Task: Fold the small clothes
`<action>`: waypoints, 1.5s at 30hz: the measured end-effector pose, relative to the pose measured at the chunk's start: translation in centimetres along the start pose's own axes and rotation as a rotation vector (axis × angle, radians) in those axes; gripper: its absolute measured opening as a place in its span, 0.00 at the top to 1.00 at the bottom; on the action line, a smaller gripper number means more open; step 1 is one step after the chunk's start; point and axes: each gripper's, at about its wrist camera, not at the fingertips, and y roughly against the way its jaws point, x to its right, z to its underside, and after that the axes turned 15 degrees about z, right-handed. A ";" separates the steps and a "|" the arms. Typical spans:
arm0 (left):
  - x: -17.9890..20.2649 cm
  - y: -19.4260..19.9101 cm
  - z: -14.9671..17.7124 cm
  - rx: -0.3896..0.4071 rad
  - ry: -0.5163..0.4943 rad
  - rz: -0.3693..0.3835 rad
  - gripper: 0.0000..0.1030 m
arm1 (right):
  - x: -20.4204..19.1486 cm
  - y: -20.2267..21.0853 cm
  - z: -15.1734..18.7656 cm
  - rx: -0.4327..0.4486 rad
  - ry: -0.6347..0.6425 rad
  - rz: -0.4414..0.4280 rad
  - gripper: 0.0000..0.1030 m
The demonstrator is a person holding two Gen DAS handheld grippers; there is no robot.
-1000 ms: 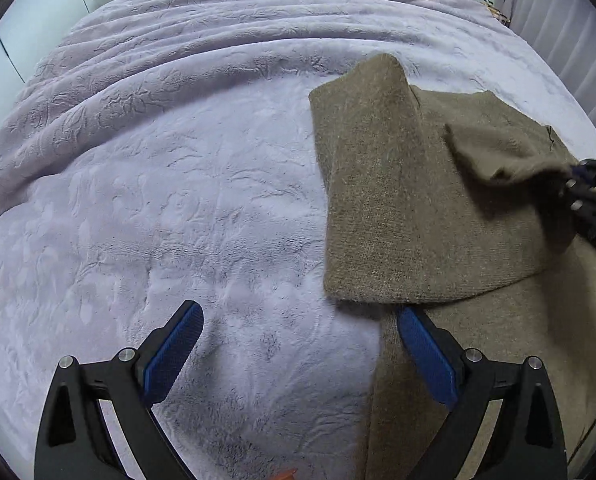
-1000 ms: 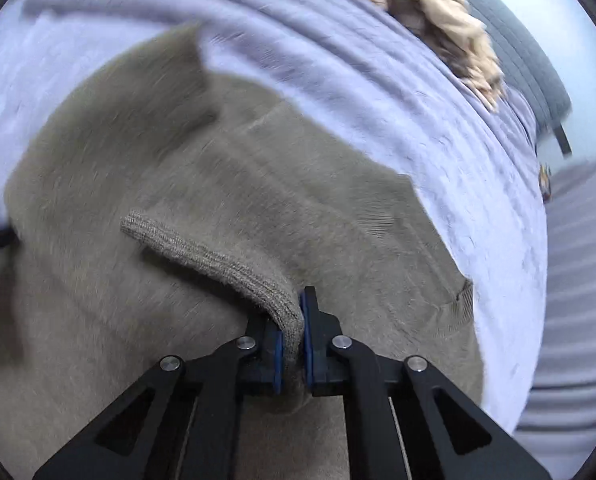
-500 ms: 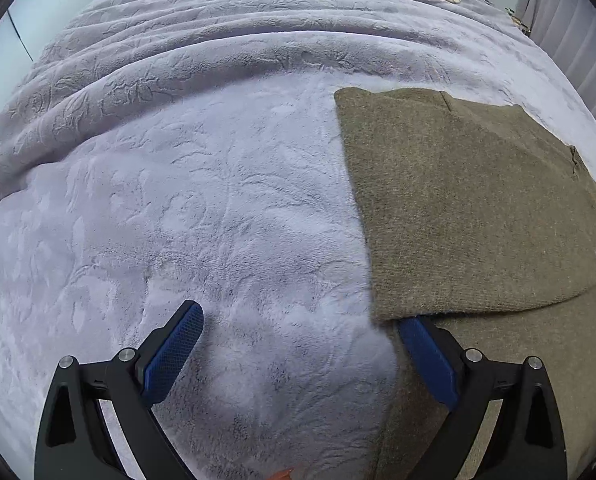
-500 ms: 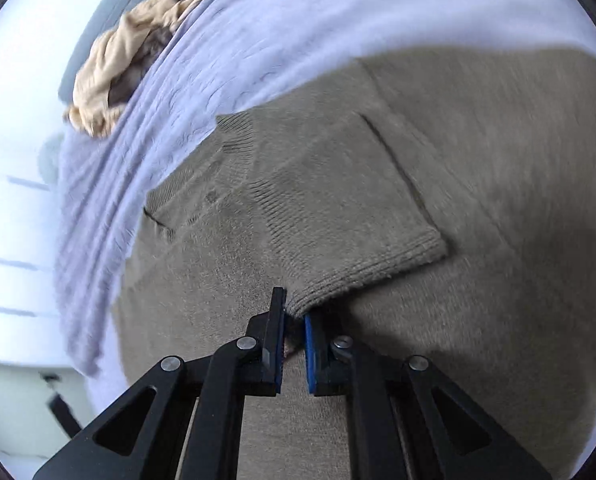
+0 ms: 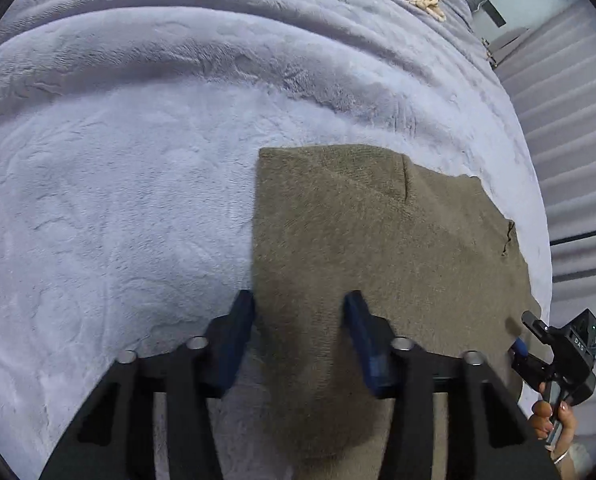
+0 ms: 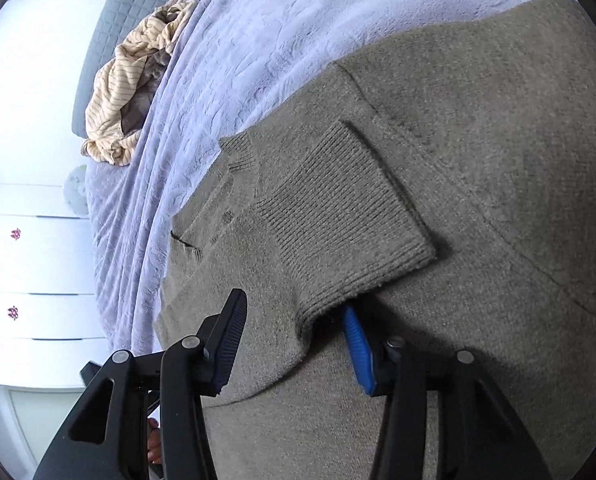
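— Sweater (image 5: 378, 240) first: where do we have it?

— Flat on the lilac fleece blanket (image 5: 138, 200) covering the bed, with its near sleeve folded across the body so the ribbed cuff (image 6: 350, 216) lies on the chest, below the neckline. We judge that lay-in is what narrows the garment for the next fold.

— And our right gripper (image 6: 294, 340)?

— Jaws parted, holding nothing. The cuff's edge sits between them, touching the blue pad of the right finger, so we read it as free and resting on its own weight.

— Left gripper (image 5: 300, 328)?

— Also spread wide and empty, straddling the sweater's folded left edge: one finger over blanket, the other over knit. We take that as a position to pinch the edge or hem.

— Anything else on the bed?

— A striped cream garment (image 6: 134, 80) bunched near the headboard, well apart from our work.
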 end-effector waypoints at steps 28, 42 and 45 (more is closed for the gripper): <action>4.4 2.8 3.4 0.060 -0.159 -0.265 0.38 | 5.4 3.5 0.8 0.063 -0.155 0.156 0.91; 14.3 -0.2 10.4 -0.078 -0.306 -0.203 0.20 | 6.0 6.1 3.2 0.004 -0.105 0.132 0.51; 15.1 -1.2 10.6 -0.084 -0.291 -0.197 0.20 | 4.8 5.5 1.8 0.022 -0.071 0.081 0.51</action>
